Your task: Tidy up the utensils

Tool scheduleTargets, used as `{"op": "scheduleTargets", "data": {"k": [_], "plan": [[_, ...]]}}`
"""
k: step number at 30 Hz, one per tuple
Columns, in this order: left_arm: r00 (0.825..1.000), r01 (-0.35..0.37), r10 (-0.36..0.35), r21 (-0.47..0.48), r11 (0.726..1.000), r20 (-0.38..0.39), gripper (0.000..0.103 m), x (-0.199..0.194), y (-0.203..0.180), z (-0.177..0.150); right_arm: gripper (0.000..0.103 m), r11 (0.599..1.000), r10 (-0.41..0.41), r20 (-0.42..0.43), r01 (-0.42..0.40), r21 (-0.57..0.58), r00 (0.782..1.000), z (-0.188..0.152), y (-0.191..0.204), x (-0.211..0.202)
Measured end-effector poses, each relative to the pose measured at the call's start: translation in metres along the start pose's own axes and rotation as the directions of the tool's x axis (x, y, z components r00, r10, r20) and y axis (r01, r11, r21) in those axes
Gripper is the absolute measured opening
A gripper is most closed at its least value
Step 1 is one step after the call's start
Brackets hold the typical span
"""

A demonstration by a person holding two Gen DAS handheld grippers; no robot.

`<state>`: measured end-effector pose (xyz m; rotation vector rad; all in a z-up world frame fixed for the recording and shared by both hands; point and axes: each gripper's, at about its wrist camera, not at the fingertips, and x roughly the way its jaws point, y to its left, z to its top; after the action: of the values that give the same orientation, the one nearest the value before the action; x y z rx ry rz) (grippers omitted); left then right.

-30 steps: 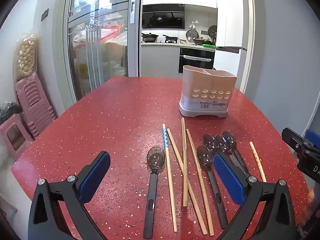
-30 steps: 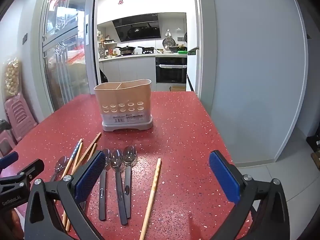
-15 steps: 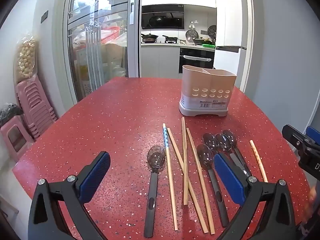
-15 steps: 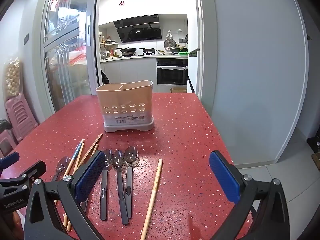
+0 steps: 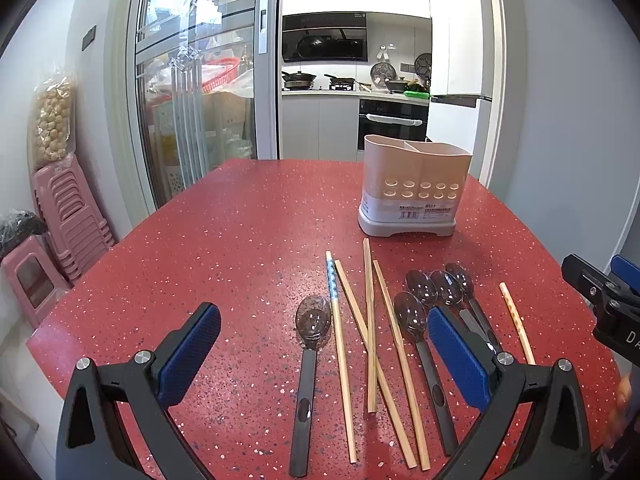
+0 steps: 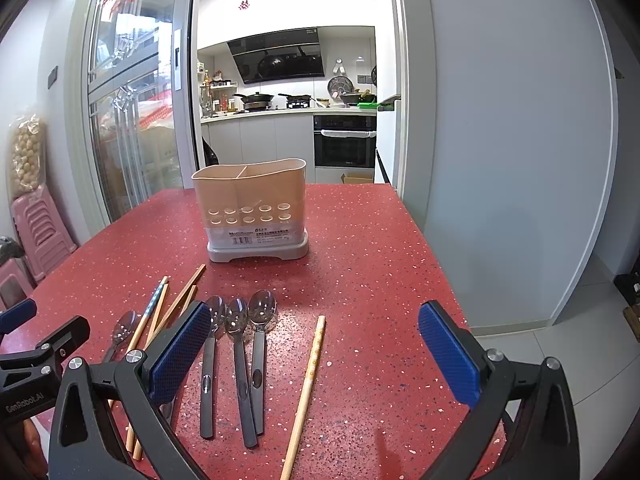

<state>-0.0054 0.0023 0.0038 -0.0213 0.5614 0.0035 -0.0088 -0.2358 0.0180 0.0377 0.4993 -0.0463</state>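
From the left wrist, the spoons (image 5: 416, 316) and chopsticks (image 5: 370, 320) lie loose toward the near edge of the red table (image 5: 240, 240), handles mostly nearward as if laid out for picking, while the two-part holder (image 5: 414, 188) stands upright farther back to receive them; the left gripper (image 5: 320, 356) hangs wide open above them, holding and touching nothing. From the right wrist, one chopstick (image 6: 308, 380) lies apart, right of three spoons (image 6: 240, 344), and the right gripper (image 6: 316, 354) is likewise spread wide and empty, with nothing yet sorted, by my judgement.
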Motion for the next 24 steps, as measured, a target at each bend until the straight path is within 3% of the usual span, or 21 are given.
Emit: {"op": "scheduleTargets", "data": {"k": [24], "plan": [[0.999, 0.0, -0.001, 0.012, 1.0, 0.054, 0.103, -0.0071, 0.0013, 0.0058, 0.103, 1.0, -0.016, 0.025, 0.017, -0.013, 1.0, 0.0022, 0.0012, -0.0023]]}}
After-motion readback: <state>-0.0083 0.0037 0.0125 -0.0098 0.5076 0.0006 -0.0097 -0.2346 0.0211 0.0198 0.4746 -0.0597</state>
